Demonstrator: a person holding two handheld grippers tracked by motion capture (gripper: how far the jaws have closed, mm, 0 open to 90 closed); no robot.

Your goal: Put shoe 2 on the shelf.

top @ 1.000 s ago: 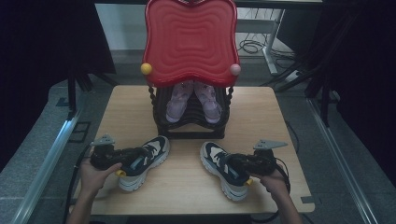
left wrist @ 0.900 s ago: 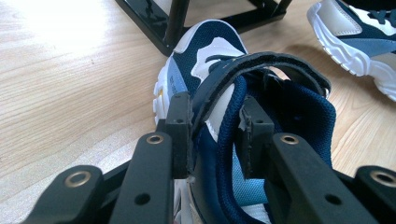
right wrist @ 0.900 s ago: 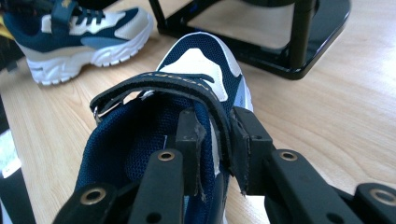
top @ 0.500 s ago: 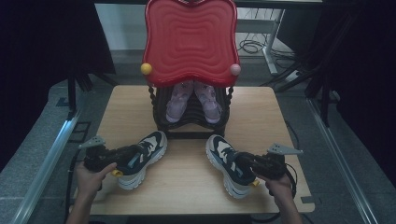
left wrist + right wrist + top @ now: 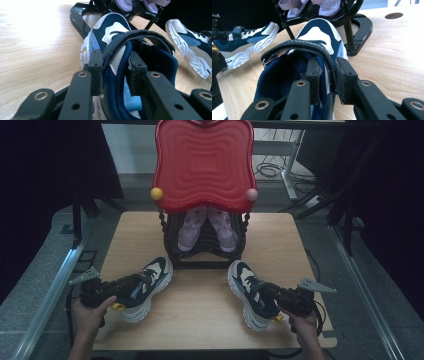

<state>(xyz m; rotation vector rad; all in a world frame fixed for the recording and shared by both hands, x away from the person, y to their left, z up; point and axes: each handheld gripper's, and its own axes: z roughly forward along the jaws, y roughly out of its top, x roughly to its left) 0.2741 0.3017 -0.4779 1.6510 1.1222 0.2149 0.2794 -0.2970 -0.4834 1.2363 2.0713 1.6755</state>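
Two navy and white sneakers lie on the wooden table [image 5: 200, 300]. The left sneaker [image 5: 150, 279] points toward the black rack; my left gripper [image 5: 131, 289] is shut on the collar of the left sneaker [image 5: 112, 37], one jaw inside the opening, one outside. The right sneaker [image 5: 248, 290] lies right of centre, toe toward the rack. My right gripper [image 5: 266, 294] is shut on the collar and strap of the right sneaker [image 5: 317, 37] in the same way. A pair of pale purple shoes [image 5: 206, 226] sits inside the rack [image 5: 205, 255].
A red wavy-edged panel [image 5: 204, 162] with a yellow knob [image 5: 156, 194] and a pink knob [image 5: 251, 194] stands over the rack at the table's back. The rack's black base foot [image 5: 362, 27] curves out near the right sneaker. Bare table lies between the sneakers.
Both sneakers have been drawn forward toward the rack, and the right one has shifted further right. Both hands moved outward and down with them.
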